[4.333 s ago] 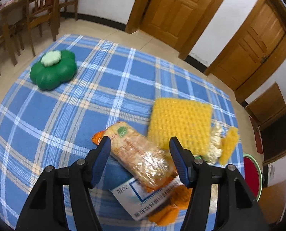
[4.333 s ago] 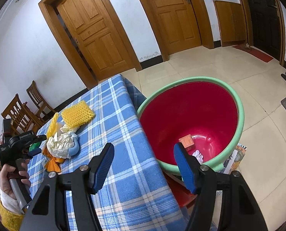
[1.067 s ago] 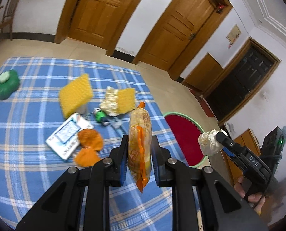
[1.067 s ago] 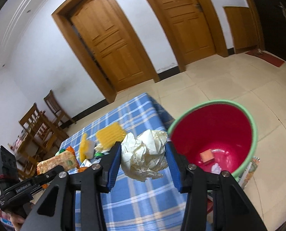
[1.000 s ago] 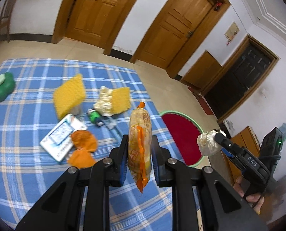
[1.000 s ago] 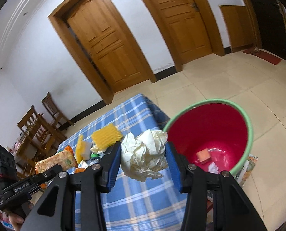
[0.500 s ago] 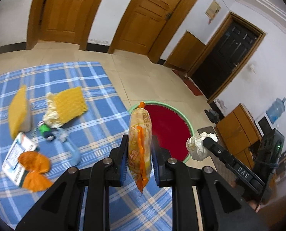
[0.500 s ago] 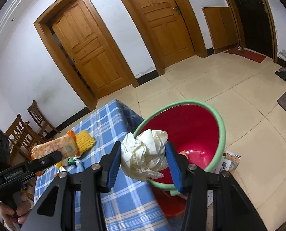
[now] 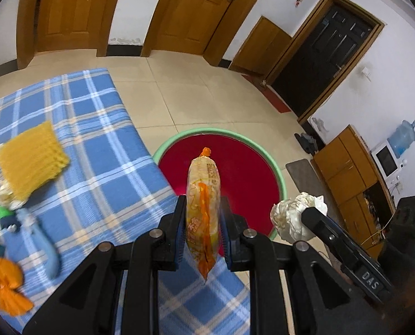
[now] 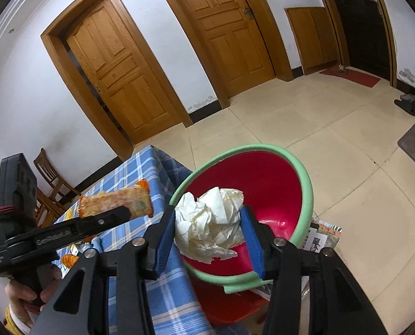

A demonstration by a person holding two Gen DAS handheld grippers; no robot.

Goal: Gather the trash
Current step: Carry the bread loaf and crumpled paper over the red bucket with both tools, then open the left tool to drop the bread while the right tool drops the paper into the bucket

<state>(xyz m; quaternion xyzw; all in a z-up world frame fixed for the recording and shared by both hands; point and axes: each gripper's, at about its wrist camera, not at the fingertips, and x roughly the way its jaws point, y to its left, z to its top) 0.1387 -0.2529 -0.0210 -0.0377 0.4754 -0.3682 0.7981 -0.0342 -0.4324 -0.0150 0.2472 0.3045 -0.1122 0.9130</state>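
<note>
Red basin (image 9: 243,173), green rim: stands on the floor just beside the table's near corner. Interior as seen in the right wrist view is bare red on the far wall and base; the nearer part is hidden behind held paper, contents there cannot be told.

Snack packet (image 9: 203,209), clear wrapper with orange ends: clamped upright between the jaws of the left gripper (image 9: 203,227), held in the air over the table corner, its top end in line with the basin. Same packet (image 10: 115,202) seen side-on from the right wrist view.

Crumpled white paper (image 10: 210,223): pinched between the blue pads of the right gripper (image 10: 210,233), held above the basin's near rim.

Table (image 9: 96,150), blue plaid cloth: carries a yellow sponge (image 9: 30,160), a green-capped item (image 9: 5,215), a pale blue piece (image 9: 44,243) and orange wrappers (image 9: 5,284), all toward the left side, well apart from the basin.

Surroundings: tiled floor (image 10: 333,145) open beyond the basin; printed paper (image 10: 323,234) under its right side; wooden doors (image 10: 118,72) along the far wall; a chair (image 10: 50,178) behind the table.
</note>
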